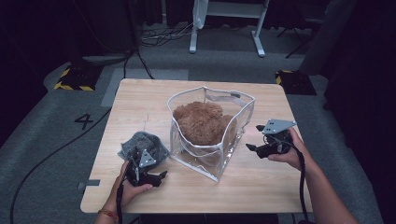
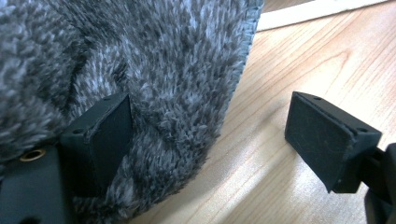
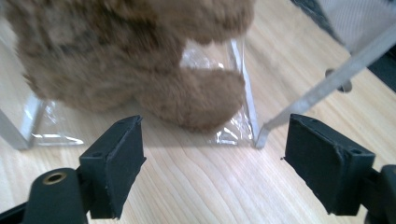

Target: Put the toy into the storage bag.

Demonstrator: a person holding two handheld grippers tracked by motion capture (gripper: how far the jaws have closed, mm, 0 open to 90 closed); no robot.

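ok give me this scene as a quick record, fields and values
surface: wooden table
container: clear bag, open at the top, mid-table
contents: brown plush toy inside the bag
loose item: grey fuzzy cloth, left of the bag
left hand-held gripper: open, one jaw against the cloth
right hand-held gripper: open, holding nothing, right of the bag, pointing at it

Light wooden table [image 1: 261, 182], grey carpet floor [image 1: 42, 135], black cables [image 1: 56, 154], white stand [image 1: 224, 23]
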